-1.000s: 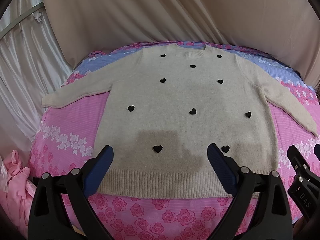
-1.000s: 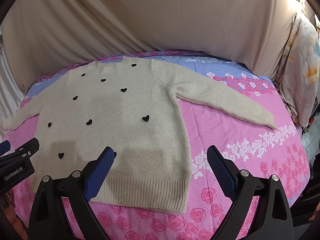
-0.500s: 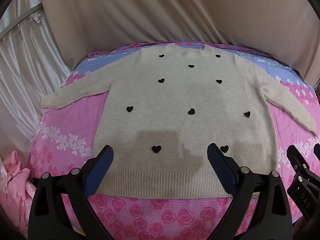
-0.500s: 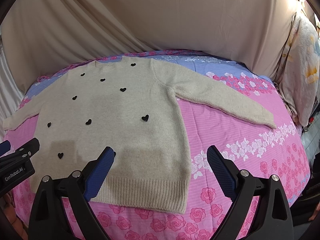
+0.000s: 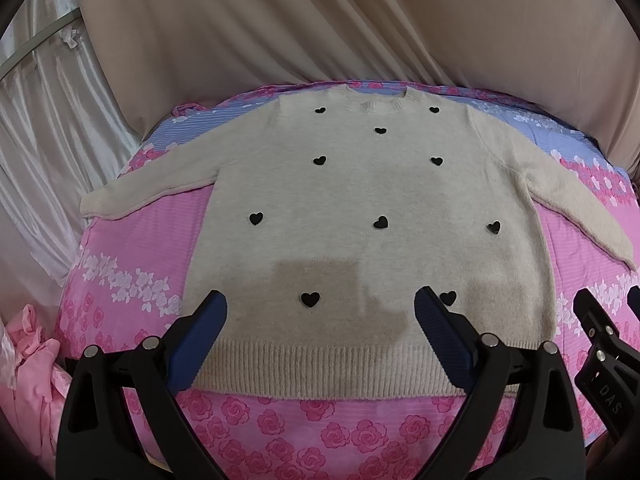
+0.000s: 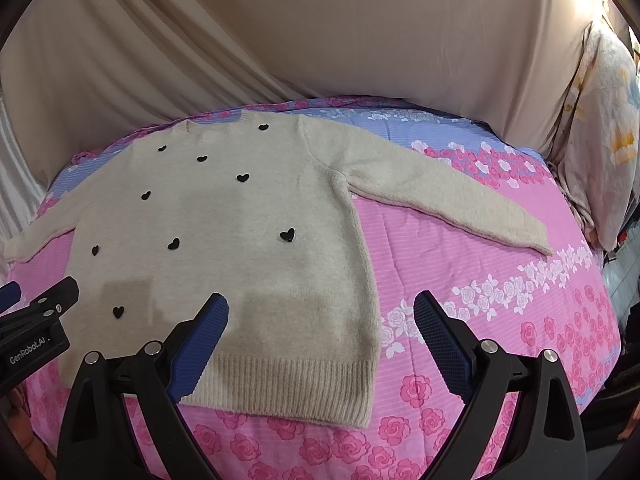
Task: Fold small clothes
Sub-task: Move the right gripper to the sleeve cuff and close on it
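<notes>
A beige knit sweater point(image 5: 360, 200) with small black hearts lies flat and face up on the bed, both sleeves spread out, the ribbed hem nearest me. My left gripper point(image 5: 320, 304) hovers open above the hem, nothing between its blue pads. In the right wrist view the same sweater point(image 6: 240, 248) fills the left half, its right sleeve point(image 6: 448, 200) stretched toward the right. My right gripper point(image 6: 320, 304) is open over the sweater's lower right corner, holding nothing. Each gripper's black body shows at the edge of the other's view.
The bed carries a pink floral sheet point(image 5: 132, 264) with a blue band at the far side. Beige curtain point(image 5: 320, 20) hangs behind it. Pink cloth point(image 5: 28, 364) lies bunched at the left, and a floral pillow point(image 6: 600, 128) leans at the far right.
Both views have shifted very slightly; the sweater lies as before and both grippers stay open.
</notes>
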Motion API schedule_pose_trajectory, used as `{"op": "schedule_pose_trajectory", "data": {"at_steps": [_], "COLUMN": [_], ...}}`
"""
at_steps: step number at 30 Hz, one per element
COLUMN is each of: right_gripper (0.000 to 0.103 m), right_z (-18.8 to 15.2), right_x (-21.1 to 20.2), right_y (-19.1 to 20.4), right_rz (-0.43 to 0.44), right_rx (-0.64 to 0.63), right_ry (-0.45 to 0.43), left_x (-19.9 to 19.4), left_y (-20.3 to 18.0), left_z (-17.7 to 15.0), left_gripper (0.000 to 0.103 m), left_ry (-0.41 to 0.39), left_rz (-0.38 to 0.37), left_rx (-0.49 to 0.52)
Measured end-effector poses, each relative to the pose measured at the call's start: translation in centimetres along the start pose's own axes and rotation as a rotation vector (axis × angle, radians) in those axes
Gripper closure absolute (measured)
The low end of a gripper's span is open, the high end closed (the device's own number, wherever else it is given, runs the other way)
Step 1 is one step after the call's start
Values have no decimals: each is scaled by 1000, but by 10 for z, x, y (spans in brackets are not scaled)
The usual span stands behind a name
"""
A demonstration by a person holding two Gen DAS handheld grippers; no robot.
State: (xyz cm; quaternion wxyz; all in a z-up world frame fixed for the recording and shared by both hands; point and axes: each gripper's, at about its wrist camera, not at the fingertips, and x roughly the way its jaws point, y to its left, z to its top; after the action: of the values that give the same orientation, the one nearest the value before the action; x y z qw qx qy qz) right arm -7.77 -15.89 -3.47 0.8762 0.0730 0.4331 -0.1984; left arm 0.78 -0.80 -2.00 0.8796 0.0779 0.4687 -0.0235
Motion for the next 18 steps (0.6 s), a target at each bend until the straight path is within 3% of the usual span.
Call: {"op": "schedule_pose_trajectory", "data": {"at_steps": [9, 12, 14, 18], "right_gripper": [11, 11, 11, 11], "right_z": [14, 25, 29, 24], "right_x": [28, 53, 81, 128], "right_y": [-34, -96, -156, -286], "right_rz": [-5, -62, -84, -167], "right_rx": [72, 174, 300, 612], "right_ry": [46, 40, 87, 135], "left_x": [9, 15, 20, 26], "left_y": [-2, 6, 14, 29], "left_z": [3, 7, 8, 12], "left_gripper": [10, 10, 10, 10], "left_ry": [42, 86, 109, 133], "left_rz": [-23, -91, -115, -68], "left_rx": [-13, -67, -122, -194]}}
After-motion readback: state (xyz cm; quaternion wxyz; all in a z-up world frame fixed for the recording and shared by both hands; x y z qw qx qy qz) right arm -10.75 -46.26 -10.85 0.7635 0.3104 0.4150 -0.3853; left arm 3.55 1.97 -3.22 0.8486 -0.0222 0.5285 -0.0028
